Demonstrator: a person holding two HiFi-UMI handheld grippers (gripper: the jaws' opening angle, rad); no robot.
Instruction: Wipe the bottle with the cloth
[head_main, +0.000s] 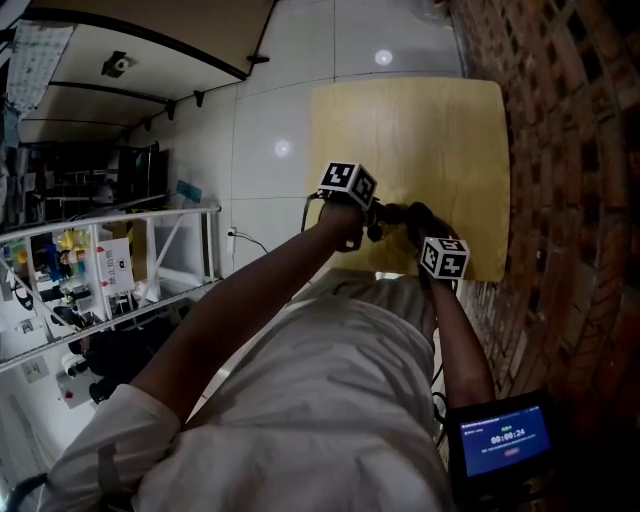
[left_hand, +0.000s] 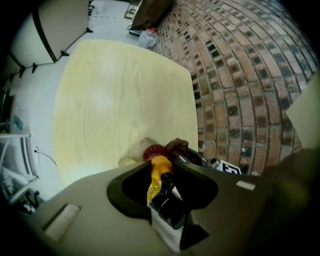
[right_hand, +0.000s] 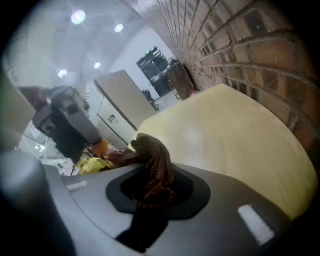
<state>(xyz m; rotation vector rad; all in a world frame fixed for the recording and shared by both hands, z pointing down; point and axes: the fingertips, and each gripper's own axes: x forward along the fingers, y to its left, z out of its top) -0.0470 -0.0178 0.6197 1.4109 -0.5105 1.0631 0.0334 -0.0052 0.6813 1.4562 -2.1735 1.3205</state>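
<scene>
My left gripper (left_hand: 160, 175) is shut on the bottle (left_hand: 158, 165), which has a yellow and orange body, a red band and a clear top. My right gripper (right_hand: 152, 175) is shut on a dark brown cloth (right_hand: 156, 167), bunched up between its jaws. The cloth (left_hand: 178, 148) lies against the bottle's top end. From the right gripper view the bottle (right_hand: 97, 150) shows orange and yellow beside the left gripper (right_hand: 67, 122). In the head view both grippers, left (head_main: 368, 213) and right (head_main: 428, 228), meet over the near edge of the yellow wooden table (head_main: 420, 130).
A brick wall (head_main: 570, 150) runs along the table's right side. White tiled floor (head_main: 270, 140) lies left of the table, with metal shelves (head_main: 90, 270) of small items further left. A plastic bottle (left_hand: 148, 36) lies on the floor beyond the table. A small screen (head_main: 505, 438) sits at lower right.
</scene>
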